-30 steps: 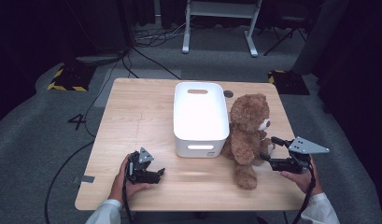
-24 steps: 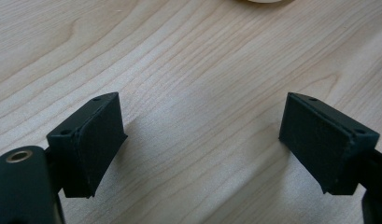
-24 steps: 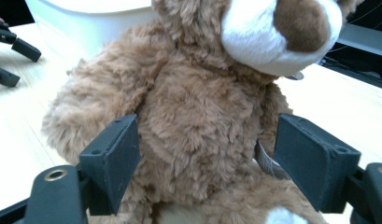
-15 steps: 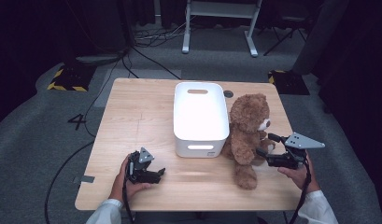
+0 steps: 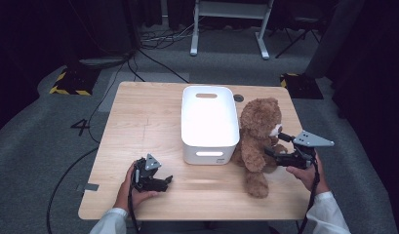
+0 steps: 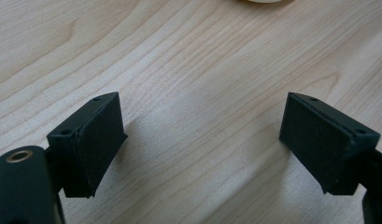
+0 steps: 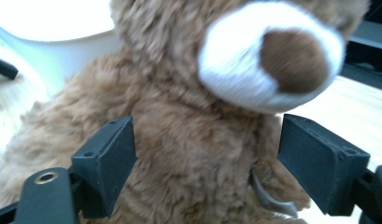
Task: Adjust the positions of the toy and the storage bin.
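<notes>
On the table point(image 5: 138, 117), the teddy bear point(image 5: 258, 136) sits just right of the bin point(image 5: 209, 122); the left gripper point(image 5: 153, 179) rests near-left, the right gripper point(image 5: 280, 146) right of the bear.

Both hands wear white sleeves, seen at six o'clock in the high view. The left gripper point(image 5: 164, 181) is black, topped by a small grey three-cornered plate, with a black cable trailing back; the right gripper point(image 5: 275, 145) carries a wider grey plate. Close up, each jaw ends in a flat matt-black pad point(image 6: 100, 142) with small screw holes, and a brass-ringed hole sits at eight o'clock.
</notes>
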`<action>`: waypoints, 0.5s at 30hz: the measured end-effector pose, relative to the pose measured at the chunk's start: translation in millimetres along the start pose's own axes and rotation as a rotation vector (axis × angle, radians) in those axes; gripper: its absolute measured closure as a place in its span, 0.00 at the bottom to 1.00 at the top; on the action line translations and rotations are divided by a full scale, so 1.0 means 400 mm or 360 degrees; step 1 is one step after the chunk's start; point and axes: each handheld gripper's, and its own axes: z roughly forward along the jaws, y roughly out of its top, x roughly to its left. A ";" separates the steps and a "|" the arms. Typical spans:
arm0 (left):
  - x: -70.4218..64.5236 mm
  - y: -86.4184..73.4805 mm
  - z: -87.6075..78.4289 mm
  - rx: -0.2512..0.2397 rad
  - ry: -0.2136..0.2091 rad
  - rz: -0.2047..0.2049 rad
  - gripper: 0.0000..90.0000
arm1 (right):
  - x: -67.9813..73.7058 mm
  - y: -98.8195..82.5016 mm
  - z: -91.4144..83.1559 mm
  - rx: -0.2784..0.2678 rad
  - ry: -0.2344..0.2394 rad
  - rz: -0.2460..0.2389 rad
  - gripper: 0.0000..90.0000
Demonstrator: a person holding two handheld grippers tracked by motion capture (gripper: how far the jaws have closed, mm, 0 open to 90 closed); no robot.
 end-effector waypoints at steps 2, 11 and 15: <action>0.000 0.000 0.000 0.0000 0.0000 -0.0001 0.16 | -0.004 0.008 -0.004 -0.0009 -0.0012 -0.0006 0.21; 0.000 0.000 0.000 0.0000 0.0000 -0.0001 0.16 | -0.021 0.039 -0.014 -0.0042 -0.0032 -0.0018 0.18; 0.000 0.000 0.000 0.0000 0.0001 -0.0001 0.16 | -0.027 0.057 -0.012 -0.0056 -0.0015 -0.0035 0.18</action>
